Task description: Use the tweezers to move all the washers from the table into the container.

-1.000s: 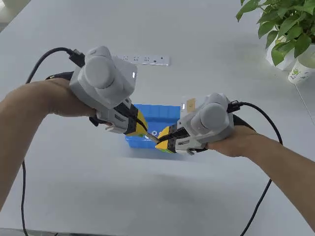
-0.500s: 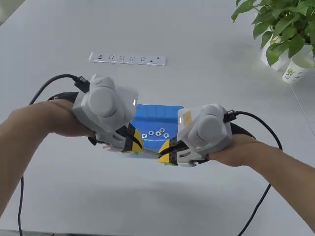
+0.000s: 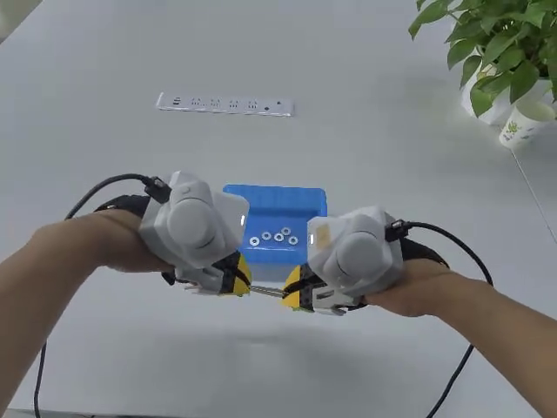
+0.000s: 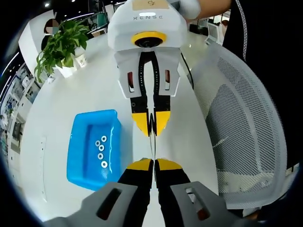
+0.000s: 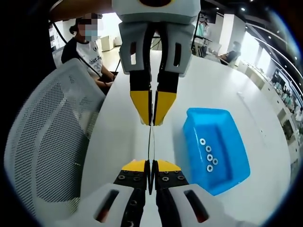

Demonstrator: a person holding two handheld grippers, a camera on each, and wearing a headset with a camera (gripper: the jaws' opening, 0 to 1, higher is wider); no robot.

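A blue container (image 3: 275,202) sits mid-table with several washers (image 3: 278,237) inside it. Just in front of its near wall my two grippers face each other, tip to tip. Thin metal tweezers (image 3: 265,291) bridge the small gap between them. My left gripper (image 3: 244,284) is shut on one end of the tweezers (image 4: 152,147), and my right gripper (image 3: 287,293) is shut on the other end (image 5: 151,142). The container (image 4: 84,156) with its washers (image 4: 101,151) lies to the left in the left gripper view. In the right gripper view the container (image 5: 226,142) and washers (image 5: 208,154) lie to the right.
A white power strip (image 3: 226,104) lies at the far side of the table. A potted plant (image 3: 496,48) and a white cup (image 3: 520,129) stand at the far right. A mesh chair back (image 4: 241,118) stands at the table's near edge.
Both grippers have drawn back from over the container to just in front of its near wall, still joined by the tweezers. The washers inside have come into sight.
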